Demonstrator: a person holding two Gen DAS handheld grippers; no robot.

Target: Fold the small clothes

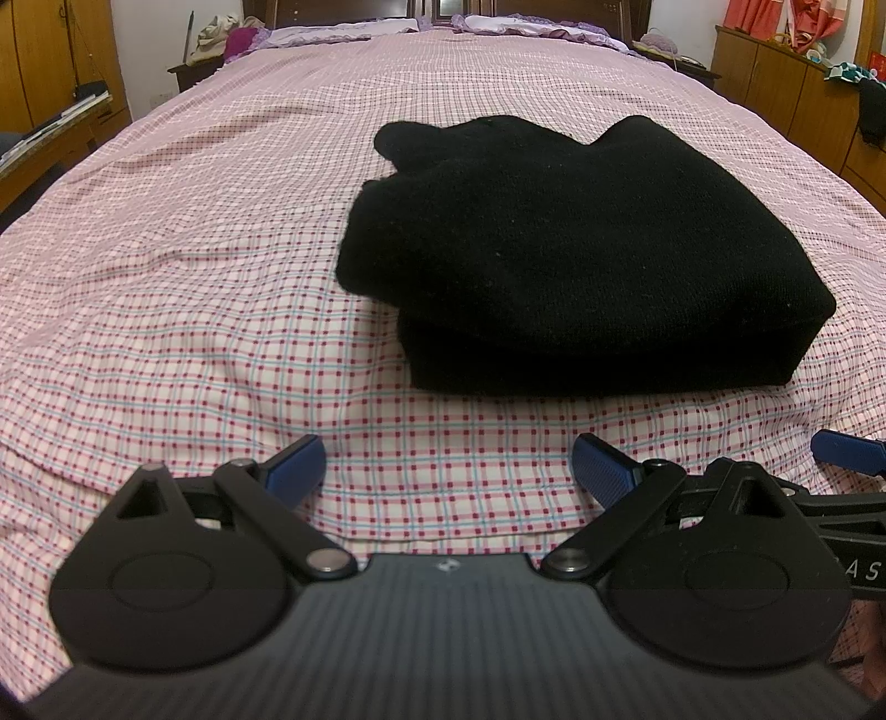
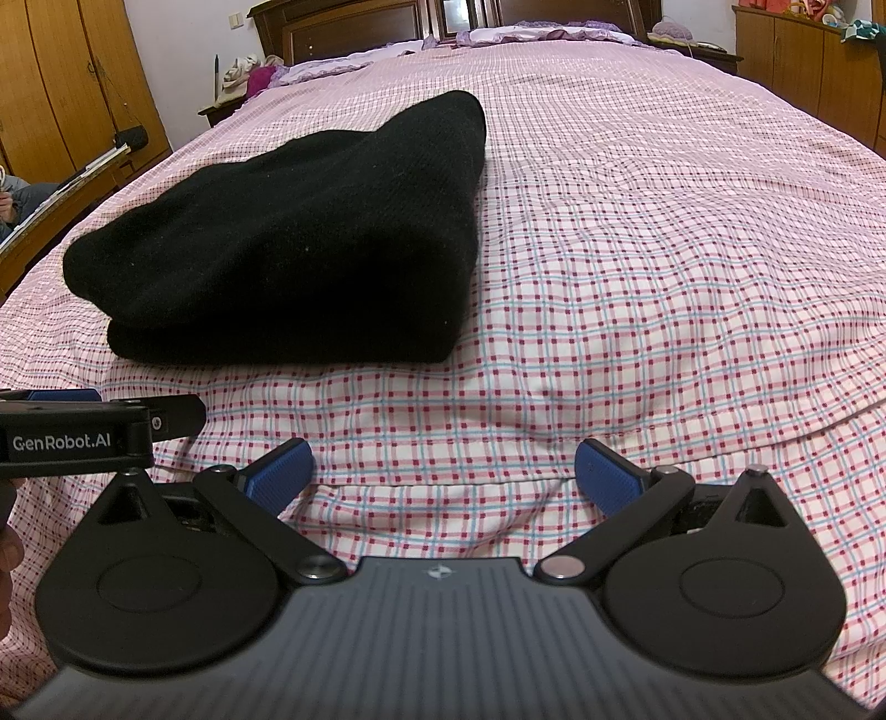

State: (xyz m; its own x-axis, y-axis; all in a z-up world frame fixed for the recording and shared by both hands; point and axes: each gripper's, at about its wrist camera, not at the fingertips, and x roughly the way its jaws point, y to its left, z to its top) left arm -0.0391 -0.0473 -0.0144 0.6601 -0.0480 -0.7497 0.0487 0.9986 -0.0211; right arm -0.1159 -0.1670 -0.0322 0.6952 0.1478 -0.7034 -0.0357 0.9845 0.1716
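A black knitted garment (image 1: 581,260) lies folded into a thick stack on the pink checked bedspread (image 1: 194,266). In the left wrist view it sits ahead and to the right of my left gripper (image 1: 448,465), which is open with nothing between its blue pads. In the right wrist view the same garment (image 2: 288,243) lies ahead and to the left of my right gripper (image 2: 443,471), also open and holding nothing. Both grippers hover near the bed's front edge, apart from the cloth. A blue tip of the right gripper (image 1: 847,451) shows at the left view's right edge.
Purple-trimmed pillows (image 1: 343,30) and a headboard stand at the bed's far end. Wooden cabinets (image 1: 797,94) line the right side, a wardrobe (image 2: 66,83) and a cluttered low surface (image 1: 61,119) the left. The left gripper's body (image 2: 77,432) crosses the right wrist view's left edge.
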